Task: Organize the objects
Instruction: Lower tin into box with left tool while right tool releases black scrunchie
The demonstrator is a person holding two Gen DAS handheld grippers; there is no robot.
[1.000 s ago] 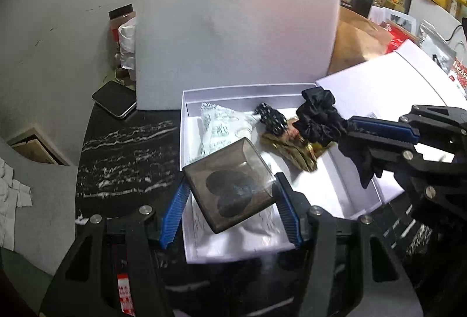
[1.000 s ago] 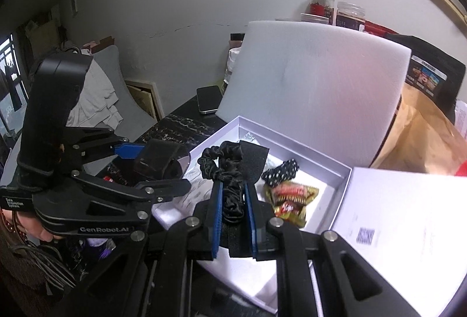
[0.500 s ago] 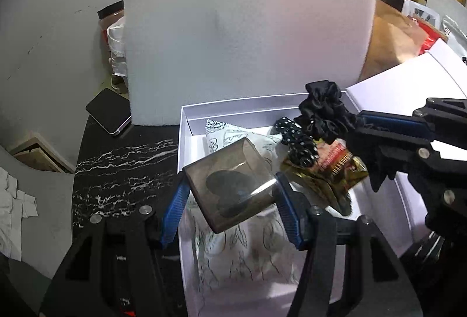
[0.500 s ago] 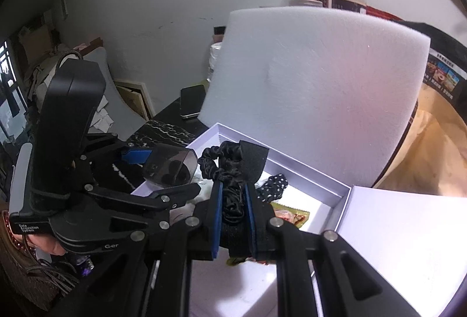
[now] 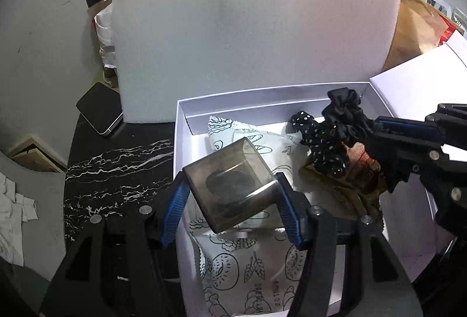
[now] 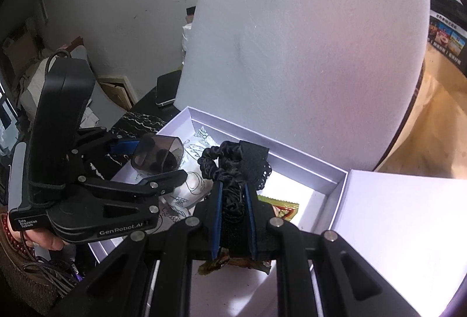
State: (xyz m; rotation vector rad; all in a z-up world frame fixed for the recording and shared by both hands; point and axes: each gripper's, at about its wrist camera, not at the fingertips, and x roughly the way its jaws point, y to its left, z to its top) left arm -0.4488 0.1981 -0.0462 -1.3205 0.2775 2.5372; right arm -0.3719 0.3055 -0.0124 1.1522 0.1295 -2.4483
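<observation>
Dim indoor light, cool grey cast in both views. Brightest patch: floor of white box (image 6: 294, 185) in right wrist view, blown out near its right corner; box lid (image 6: 402, 223) also close to clipping with a faint violet tint. Foam sheet (image 5: 251, 22) evenly lit, soft pinkish tinge to the right. Smoky clear case (image 5: 233, 185) shows a thin glare streak along its near edge. Black tabletop (image 5: 116, 165) murky, little detail. Heavy fisheye bend, black vignette in the corners. Near tong bodies soft; mid-scene acceptably sharp, no motion smear.
</observation>
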